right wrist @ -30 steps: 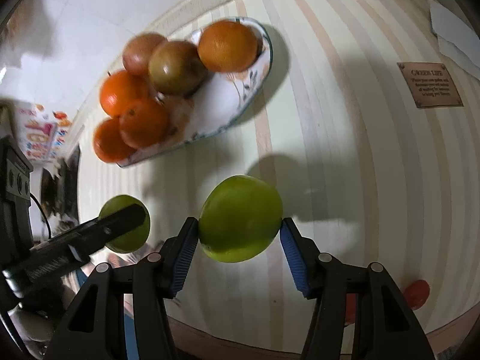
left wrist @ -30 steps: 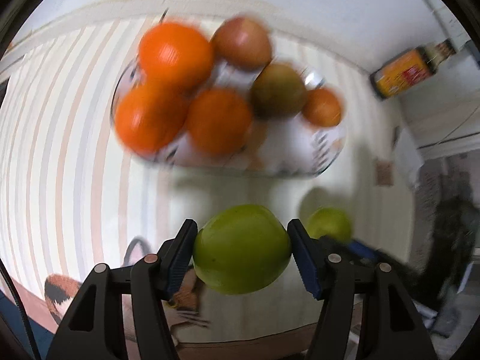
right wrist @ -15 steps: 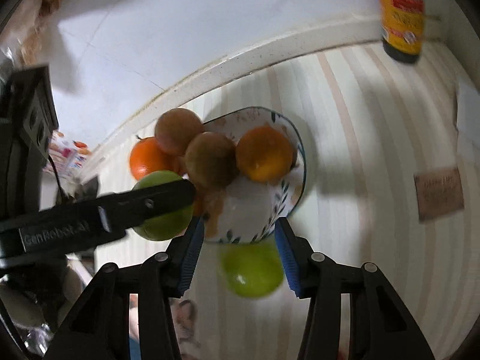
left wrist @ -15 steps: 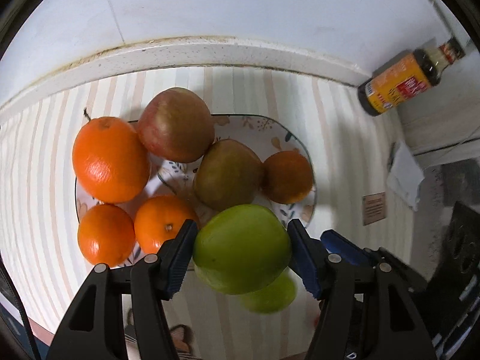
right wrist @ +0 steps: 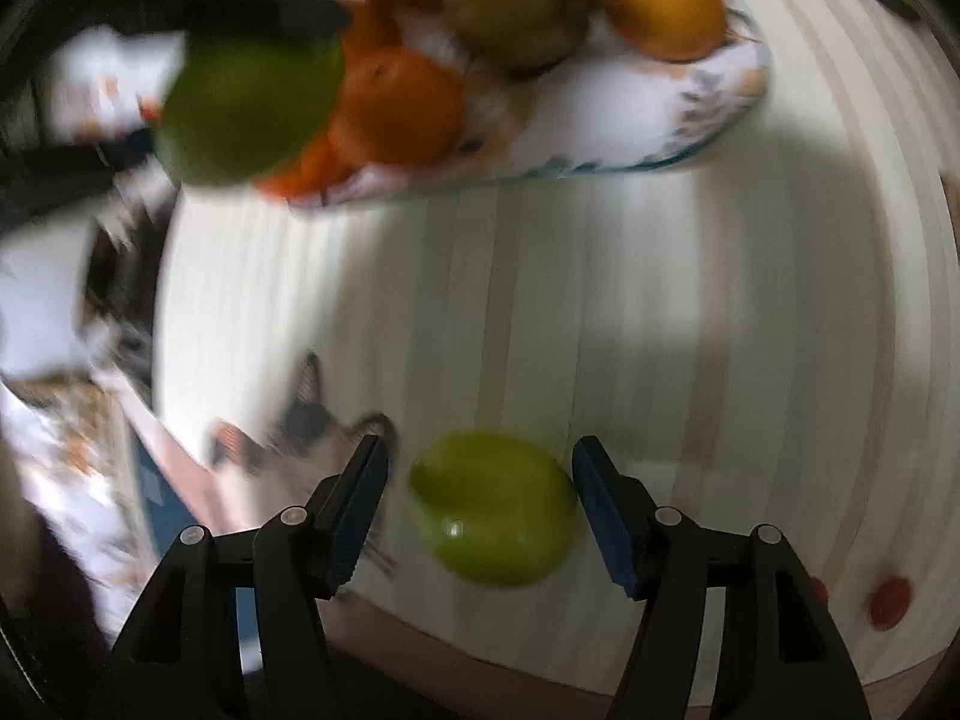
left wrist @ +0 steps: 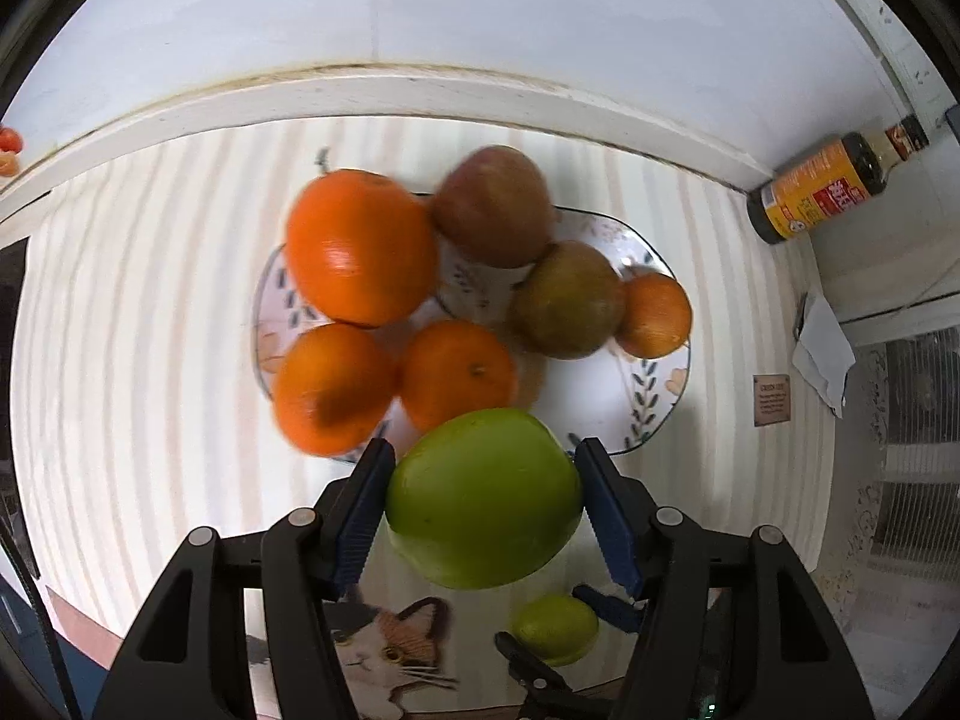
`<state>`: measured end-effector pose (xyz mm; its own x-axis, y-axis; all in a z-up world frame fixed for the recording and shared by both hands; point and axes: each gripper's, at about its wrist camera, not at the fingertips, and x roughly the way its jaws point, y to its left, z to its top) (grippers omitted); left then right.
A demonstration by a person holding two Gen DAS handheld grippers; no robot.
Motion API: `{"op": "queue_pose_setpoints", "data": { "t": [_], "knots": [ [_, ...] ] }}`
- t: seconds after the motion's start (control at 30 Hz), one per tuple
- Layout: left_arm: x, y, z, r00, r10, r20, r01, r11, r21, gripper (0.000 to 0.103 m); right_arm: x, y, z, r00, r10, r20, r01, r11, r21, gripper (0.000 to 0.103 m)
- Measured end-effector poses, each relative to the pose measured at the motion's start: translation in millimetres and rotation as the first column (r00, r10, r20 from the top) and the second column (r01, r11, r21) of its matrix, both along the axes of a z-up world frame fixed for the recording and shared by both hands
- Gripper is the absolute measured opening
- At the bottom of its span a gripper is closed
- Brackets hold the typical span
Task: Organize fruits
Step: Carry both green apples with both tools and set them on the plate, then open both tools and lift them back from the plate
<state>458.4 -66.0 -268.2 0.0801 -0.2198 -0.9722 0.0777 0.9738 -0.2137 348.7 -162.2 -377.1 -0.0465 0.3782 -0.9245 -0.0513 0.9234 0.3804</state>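
Striped pale cloth covers the table (left wrist: 150,312), which runs back to a white wall. On it sits an oval patterned plate (left wrist: 651,387) piled with four oranges and two reddish-brown fruits, all crowded toward its left and back; the near right part of the plate is bare.

My left claw (left wrist: 483,498) is clamped on a big green apple (left wrist: 483,498), held in the air just in front of the plate's near rim. Both blue pads (left wrist: 363,510) press its widest sides.

My right claw (right wrist: 480,510) stands apart, clamped on nothing. A second green apple (right wrist: 495,507) lies on the cloth between its fingers; the picture is blurred, and I cannot tell whether the right pad touches it.

I judge these apples firm, fairly heavy and smooth-skinned, so they could slip or roll. Gripping across the widest middle, as my left claw does, looks safest, and too hard a squeeze could bruise them.

Oranges (left wrist: 459,372) sit right behind the held apple and could be knocked off the heap. A sauce bottle (left wrist: 825,186) stands at the far right by the wall, well clear. A cat picture (left wrist: 384,654) shows at the table's near edge, and small red things (right wrist: 888,600) lie near my right claw
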Motion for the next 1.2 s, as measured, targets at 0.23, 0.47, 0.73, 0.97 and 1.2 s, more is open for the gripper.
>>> {"op": "queue_pose_setpoints", "data": {
  "t": [0.23,0.47,0.73,0.97,1.2],
  "knots": [
    [-5,5,3,1.0,0.007,0.01,-0.007,1.0,-0.018,0.06,-18,3,5,0.994,0.08,0.074,-0.075,0.995,-0.066,0.062],
    [1,-10,10,1.0,-0.004,0.005,0.004,0.997,-0.071,0.06,9,-67,32,0.976,-0.202,0.084,0.192,0.976,0.105,0.062],
    [26,-34,-7,0.996,0.021,-0.087,-0.032,0.991,-0.131,0.06,72,-153,26,0.831,-0.556,-0.024,0.531,0.78,0.332,0.062],
    [39,-45,-28,0.988,0.049,-0.148,-0.066,0.992,-0.11,0.06,83,-153,7,0.772,-0.625,-0.115,0.623,0.711,0.326,0.064],
    [40,-49,-38,0.987,0.061,-0.149,-0.076,0.992,-0.096,0.077,80,-157,14,0.768,-0.635,-0.087,0.622,0.707,0.336,0.079]
  ]
}}
